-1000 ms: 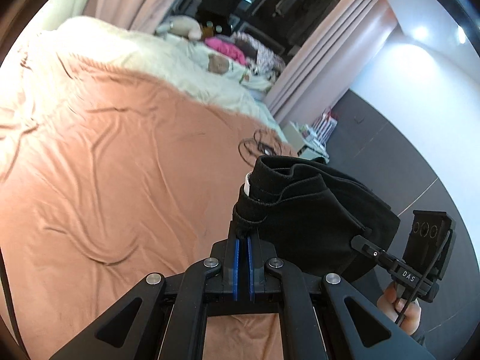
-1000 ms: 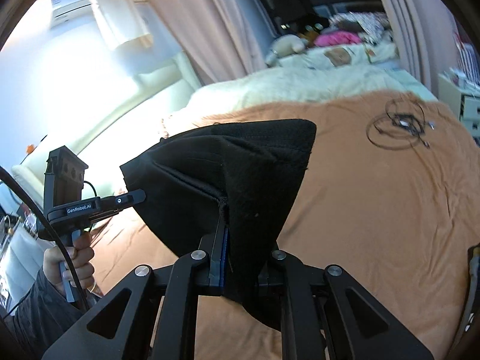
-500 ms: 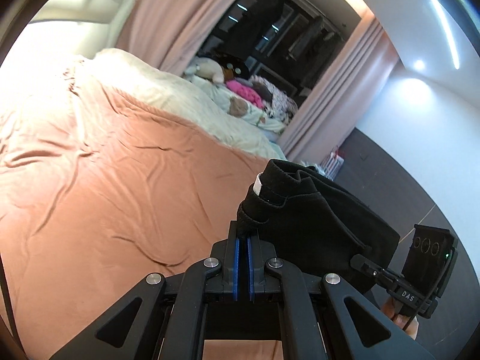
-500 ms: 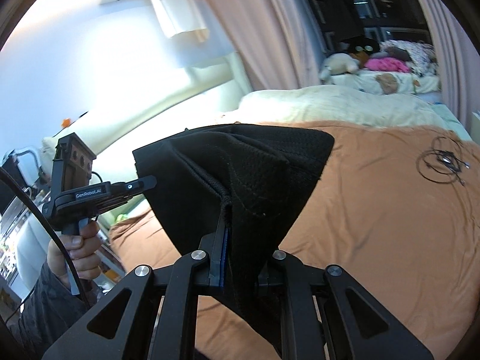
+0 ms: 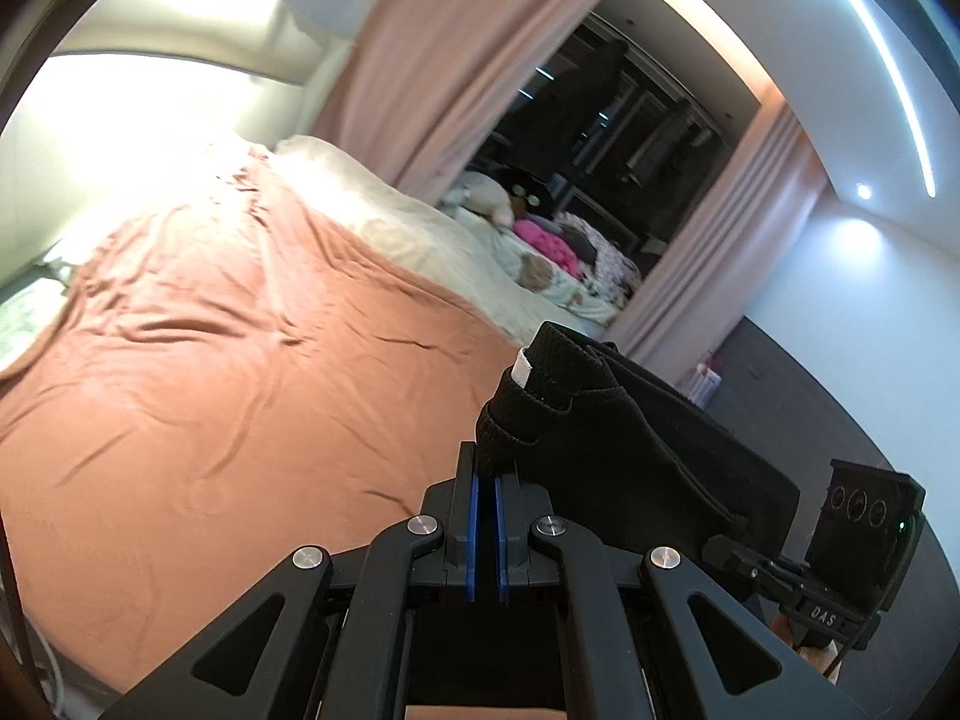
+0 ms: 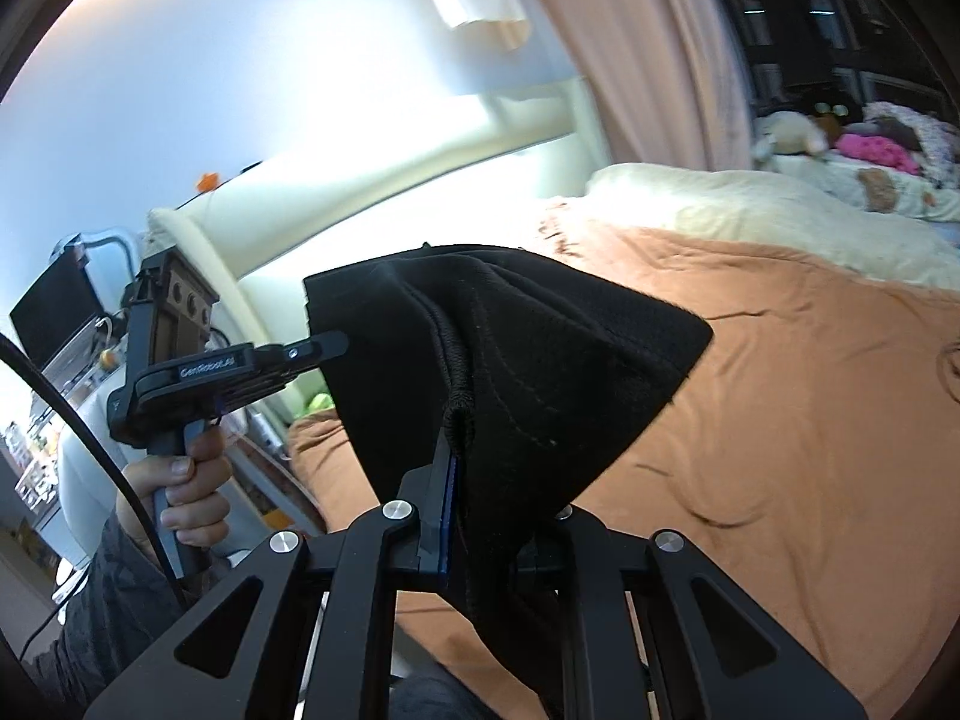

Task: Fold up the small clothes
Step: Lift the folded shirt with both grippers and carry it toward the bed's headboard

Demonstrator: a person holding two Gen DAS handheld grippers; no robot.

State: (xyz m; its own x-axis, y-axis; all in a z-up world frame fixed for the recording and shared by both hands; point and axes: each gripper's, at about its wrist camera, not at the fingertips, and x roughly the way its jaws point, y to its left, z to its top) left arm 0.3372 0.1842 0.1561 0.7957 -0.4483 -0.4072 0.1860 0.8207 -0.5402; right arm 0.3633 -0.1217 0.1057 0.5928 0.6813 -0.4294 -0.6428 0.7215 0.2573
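Both grippers clamp one black garment (image 5: 630,438), held in the air above the orange bedspread (image 5: 210,372). The left gripper (image 5: 486,474) pinches its hemmed edge by a white tag (image 5: 521,369), seen only in the left view. Only the right view shows the right gripper (image 6: 450,468) biting a seam, and the person's left hand (image 6: 180,480).

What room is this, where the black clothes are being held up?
Most likely a bedroom. A big bed with an orange sheet and cream blanket fills it, soft toys lie beyond, and long pink curtains hang by the dark window.
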